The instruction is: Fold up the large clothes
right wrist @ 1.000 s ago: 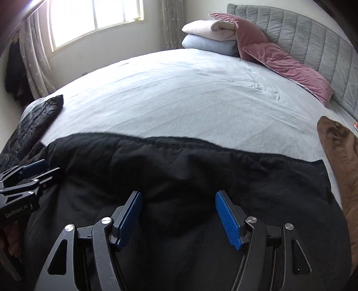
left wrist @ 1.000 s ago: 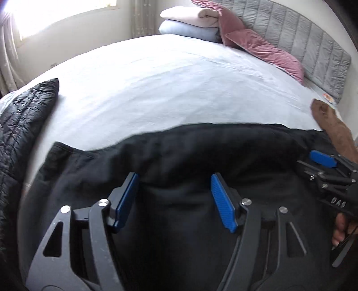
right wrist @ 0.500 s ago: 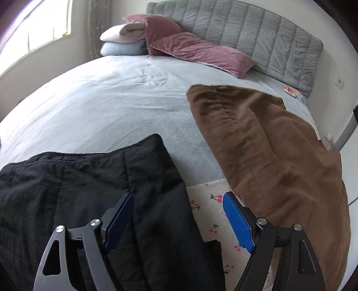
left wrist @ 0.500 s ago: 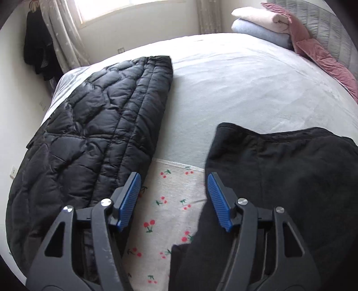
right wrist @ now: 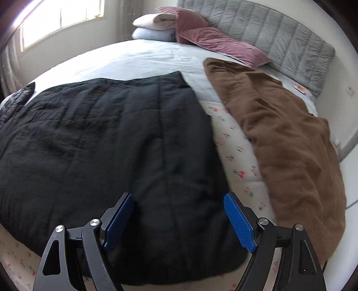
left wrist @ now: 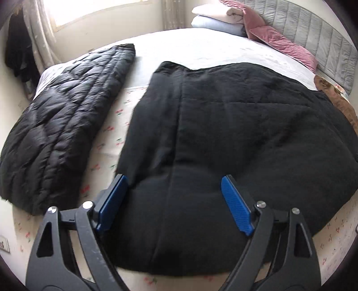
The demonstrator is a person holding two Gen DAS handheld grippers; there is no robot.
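Black garment (left wrist: 235, 143) is lying spread out on the bed (left wrist: 201, 47), pretty much flat, near the foot end. It's a thick, soft-looking thing with a seam running up the middle, and its near edge sits on the cherry-print sheet (left wrist: 105, 143). In the right view it (right wrist: 107, 145) fills most of the left side of the picture.

Left gripper (left wrist: 174, 201) is wide open with nothing in it, blue pads (left wrist: 113, 202) spread apart above the near part of the garment. Can't tell if the tips actually touch the fabric. Right gripper (right wrist: 179, 221) is the same deal: jaws wide apart, holding nothing, hanging over the garment's near right corner.

Other stuff on the bed: a black quilted jacket (left wrist: 60, 125) lies just left of the garment, with a strip of sheet showing between them. A brown blanket (right wrist: 282, 138) is off to the right, also separated by a strip of the sheet (right wrist: 235, 156). Up by the grey headboard (right wrist: 268, 33) there are pink pillows (right wrist: 217, 42) and a stack of folded bedding (right wrist: 154, 26). Window (right wrist: 62, 20) is on the far left wall.
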